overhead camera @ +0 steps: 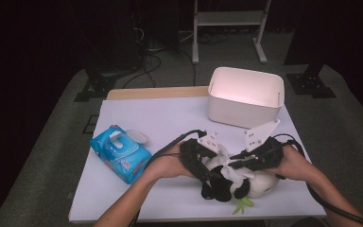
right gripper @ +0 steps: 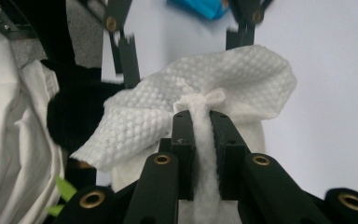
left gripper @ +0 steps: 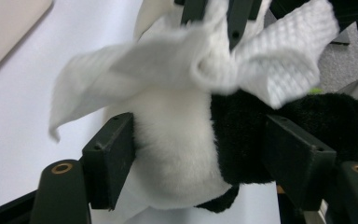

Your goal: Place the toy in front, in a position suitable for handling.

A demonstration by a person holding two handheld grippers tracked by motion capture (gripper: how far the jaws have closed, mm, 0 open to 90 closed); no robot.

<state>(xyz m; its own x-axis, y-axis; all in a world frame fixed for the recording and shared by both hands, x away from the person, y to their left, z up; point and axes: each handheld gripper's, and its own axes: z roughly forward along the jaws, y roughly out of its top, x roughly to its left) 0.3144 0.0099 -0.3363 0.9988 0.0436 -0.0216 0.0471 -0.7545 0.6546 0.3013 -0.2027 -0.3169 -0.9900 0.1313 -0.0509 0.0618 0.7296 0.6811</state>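
Observation:
A black-and-white panda plush (overhead camera: 236, 187) lies near the table's front edge, a green leaf (overhead camera: 242, 204) sticking out beside it. My left gripper (overhead camera: 208, 172) comes in from the left, and in the left gripper view its pads (left gripper: 114, 154) press on the plush's white and black body (left gripper: 182, 149). My right gripper (right gripper: 200, 121) is shut on a twisted strand of a white textured wipe (right gripper: 214, 79). The wipe (left gripper: 186, 70) spreads over the top of the plush, between the two grippers. The right gripper (overhead camera: 231, 163) reaches in from the right.
A blue pack of wet wipes (overhead camera: 120, 153) with its lid flipped open lies at the left of the white table (overhead camera: 170, 118). An empty white bin (overhead camera: 246, 97) stands at the back right. Beyond the table are floor cables and a metal stand.

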